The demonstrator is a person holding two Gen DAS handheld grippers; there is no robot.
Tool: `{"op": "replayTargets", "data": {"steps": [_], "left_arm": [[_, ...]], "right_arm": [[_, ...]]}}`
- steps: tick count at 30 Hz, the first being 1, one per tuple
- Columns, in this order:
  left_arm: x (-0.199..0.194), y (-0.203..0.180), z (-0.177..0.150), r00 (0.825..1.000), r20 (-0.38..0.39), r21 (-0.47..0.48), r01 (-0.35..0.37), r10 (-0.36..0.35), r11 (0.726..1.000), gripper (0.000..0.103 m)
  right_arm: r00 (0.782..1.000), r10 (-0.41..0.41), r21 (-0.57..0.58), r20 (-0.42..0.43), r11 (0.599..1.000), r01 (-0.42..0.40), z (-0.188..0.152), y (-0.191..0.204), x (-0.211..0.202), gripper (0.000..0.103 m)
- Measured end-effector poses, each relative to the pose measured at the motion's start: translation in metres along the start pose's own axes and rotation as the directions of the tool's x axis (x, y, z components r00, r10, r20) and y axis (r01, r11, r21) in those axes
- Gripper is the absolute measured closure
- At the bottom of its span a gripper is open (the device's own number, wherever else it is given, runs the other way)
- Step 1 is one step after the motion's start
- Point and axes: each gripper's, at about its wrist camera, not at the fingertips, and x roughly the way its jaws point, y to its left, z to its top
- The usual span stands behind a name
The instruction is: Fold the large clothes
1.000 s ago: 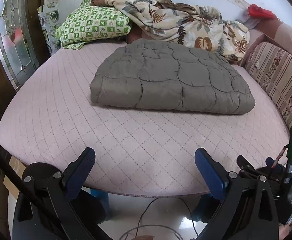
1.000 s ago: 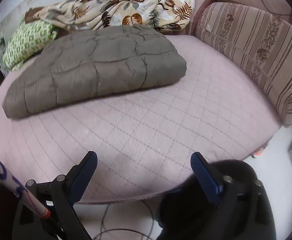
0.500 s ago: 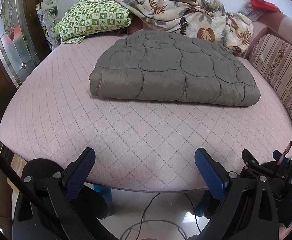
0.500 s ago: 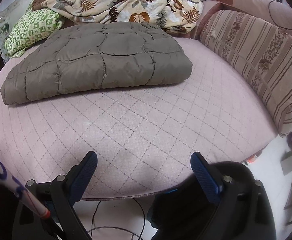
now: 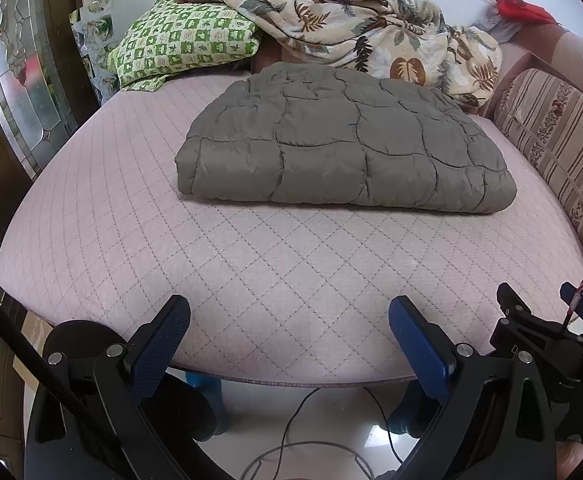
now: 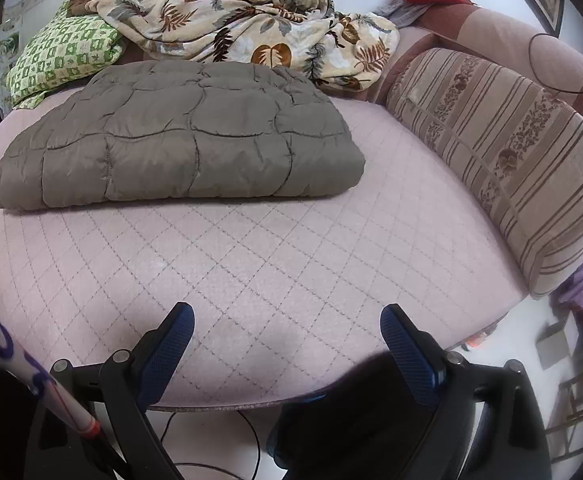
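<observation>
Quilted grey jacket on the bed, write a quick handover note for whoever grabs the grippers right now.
Left gripper: open, empty, hanging over the near edge of the pink quilted mattress.
Right gripper: open, empty, also at the near edge.
The quilted grey jacket lies mid-mattress as a flat folded bundle, touched by neither gripper. Behind it lie a leaf-print blanket and a green checked pillow.
Done: the jacket looks folded.
Left: probably nothing but a check of the far side, which is hidden.

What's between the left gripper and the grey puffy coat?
Only bare pink bed cover, seen in the left wrist view, between the left gripper and the coat.
</observation>
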Motion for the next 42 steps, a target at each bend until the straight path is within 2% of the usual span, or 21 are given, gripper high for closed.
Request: {"op": "replayTargets", "data": {"steps": [12, 42], "left_arm": [[0.0, -0.001, -0.001, 1.0, -0.012, 0.011, 0.004, -0.003, 1.0, 0.004], [0.013, 0.007, -0.001, 0.999, -0.053, -0.009, 0.0, 0.0, 1.0, 0.004]], "right_arm": [[1.0, -0.003, 0.008, -0.028, 1.0, 0.004, 0.005, -0.008, 0.004, 0.007], [0.999, -0.008, -0.064, -0.044, 0.998, 0.005, 0.005, 0.01, 0.006, 0.007]]}}
